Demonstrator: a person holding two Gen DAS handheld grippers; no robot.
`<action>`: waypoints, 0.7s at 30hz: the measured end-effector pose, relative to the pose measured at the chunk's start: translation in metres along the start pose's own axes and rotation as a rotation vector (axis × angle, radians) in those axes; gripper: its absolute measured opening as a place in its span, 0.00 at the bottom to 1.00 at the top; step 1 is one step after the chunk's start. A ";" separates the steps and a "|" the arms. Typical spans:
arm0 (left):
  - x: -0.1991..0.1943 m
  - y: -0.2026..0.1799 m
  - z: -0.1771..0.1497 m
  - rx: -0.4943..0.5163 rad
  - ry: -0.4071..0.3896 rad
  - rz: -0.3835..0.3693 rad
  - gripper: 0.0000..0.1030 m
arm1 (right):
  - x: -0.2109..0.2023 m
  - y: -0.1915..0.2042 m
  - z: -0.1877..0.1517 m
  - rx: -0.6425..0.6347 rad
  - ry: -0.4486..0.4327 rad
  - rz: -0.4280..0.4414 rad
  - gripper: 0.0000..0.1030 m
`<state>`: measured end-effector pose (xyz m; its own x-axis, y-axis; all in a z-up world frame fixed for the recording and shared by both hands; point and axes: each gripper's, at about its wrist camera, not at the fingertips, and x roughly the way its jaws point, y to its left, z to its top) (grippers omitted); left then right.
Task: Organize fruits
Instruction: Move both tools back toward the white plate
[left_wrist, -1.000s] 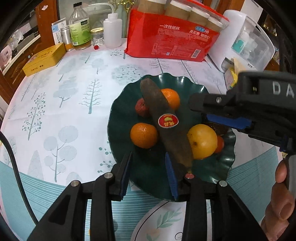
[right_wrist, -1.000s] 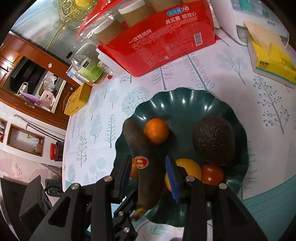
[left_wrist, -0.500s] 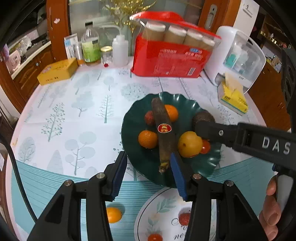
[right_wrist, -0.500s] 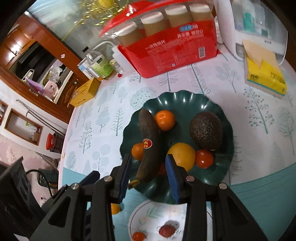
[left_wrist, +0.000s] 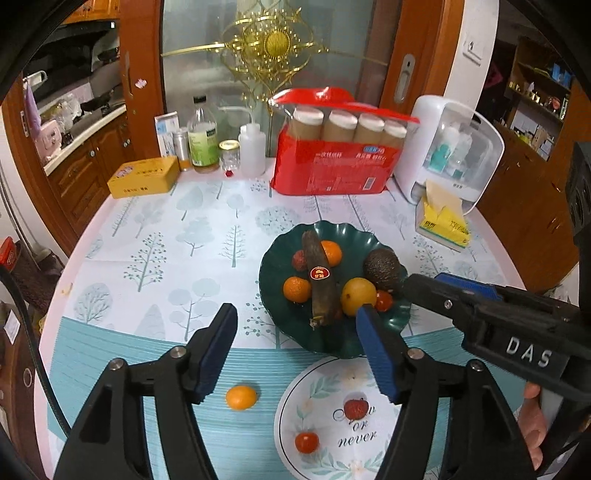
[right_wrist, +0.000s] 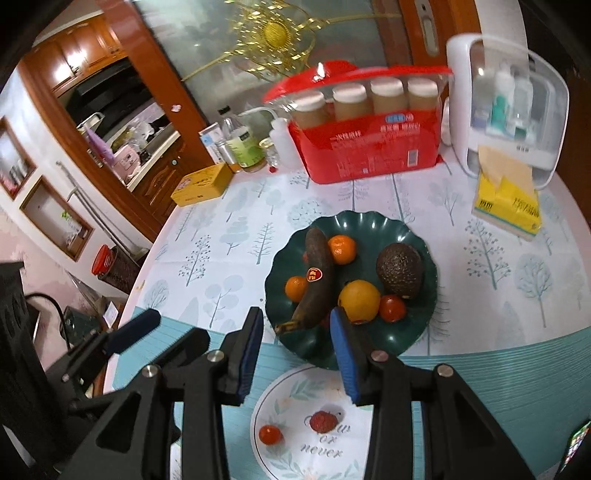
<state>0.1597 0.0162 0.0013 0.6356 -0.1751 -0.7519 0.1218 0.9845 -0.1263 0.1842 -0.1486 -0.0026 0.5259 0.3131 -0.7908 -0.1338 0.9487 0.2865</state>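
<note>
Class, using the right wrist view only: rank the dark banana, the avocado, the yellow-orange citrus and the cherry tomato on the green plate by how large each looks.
1. dark banana, longest by far
2. avocado
3. yellow-orange citrus, a little smaller than the avocado
4. cherry tomato, clearly smallest

All lie close together on the green plate, so nearness hardly distorts the order.

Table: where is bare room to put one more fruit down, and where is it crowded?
Free: the tablecloth left of the green plate, up to the yellow box; also most of the white plate. Crowded: the green plate, and the far edge with bottles and red pack.
</note>
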 end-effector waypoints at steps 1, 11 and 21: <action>-0.004 -0.001 -0.002 0.005 -0.003 0.003 0.67 | -0.005 0.003 -0.003 -0.015 -0.009 -0.006 0.37; -0.045 -0.009 -0.034 0.048 -0.050 0.040 0.78 | -0.048 0.020 -0.038 -0.143 -0.090 -0.041 0.37; -0.060 -0.009 -0.067 0.060 -0.059 0.044 0.81 | -0.059 0.031 -0.065 -0.228 -0.127 -0.063 0.37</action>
<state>0.0694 0.0185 0.0042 0.6850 -0.1340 -0.7161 0.1375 0.9890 -0.0536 0.0940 -0.1345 0.0180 0.6386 0.2583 -0.7249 -0.2757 0.9563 0.0979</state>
